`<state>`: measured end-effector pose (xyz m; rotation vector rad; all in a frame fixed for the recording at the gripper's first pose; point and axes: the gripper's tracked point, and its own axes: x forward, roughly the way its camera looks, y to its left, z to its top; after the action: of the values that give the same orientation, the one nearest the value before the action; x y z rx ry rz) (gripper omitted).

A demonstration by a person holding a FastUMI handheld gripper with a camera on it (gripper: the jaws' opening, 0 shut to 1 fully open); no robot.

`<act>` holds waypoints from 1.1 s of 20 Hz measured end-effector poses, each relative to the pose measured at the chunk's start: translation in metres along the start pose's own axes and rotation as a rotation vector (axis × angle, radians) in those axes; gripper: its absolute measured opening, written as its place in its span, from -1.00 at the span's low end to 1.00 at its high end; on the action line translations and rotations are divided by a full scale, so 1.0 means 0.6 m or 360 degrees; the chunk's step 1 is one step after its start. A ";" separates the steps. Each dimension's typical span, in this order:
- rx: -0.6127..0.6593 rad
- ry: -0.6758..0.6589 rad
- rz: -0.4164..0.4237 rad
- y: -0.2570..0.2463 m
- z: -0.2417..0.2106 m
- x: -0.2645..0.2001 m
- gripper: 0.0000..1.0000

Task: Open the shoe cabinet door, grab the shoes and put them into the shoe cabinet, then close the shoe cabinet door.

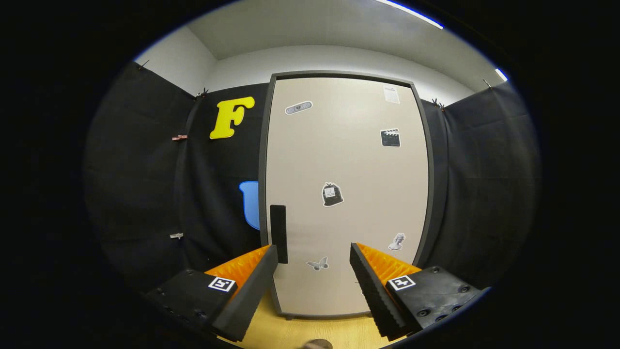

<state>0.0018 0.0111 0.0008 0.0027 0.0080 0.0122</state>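
Observation:
A tall shoe cabinet (346, 194) with a beige door in a dark grey frame stands straight ahead, its door closed. A black vertical handle (278, 233) sits low on the door's left side, just past my left fingertip. My gripper (314, 257) is open, its orange and black fingers (252, 278) spread wide with nothing between them, a short way in front of the door. At the floor just below the fingers a small brownish thing (317, 344) peeks in; I cannot tell what it is.
Several stickers dot the door. Black cloth walls (145, 184) close in on both sides of the cabinet. A light wooden floor (310, 329) runs under the cabinet's foot.

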 end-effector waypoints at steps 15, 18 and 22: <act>0.0026 0.0045 -0.0025 0.109 -0.050 0.156 0.97; 0.0063 0.0030 -0.0072 0.101 -0.052 0.196 0.97; 0.0064 0.0077 -0.0138 0.087 -0.075 0.242 0.95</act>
<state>0.1457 0.0654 -0.0452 0.0424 0.0570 -0.0749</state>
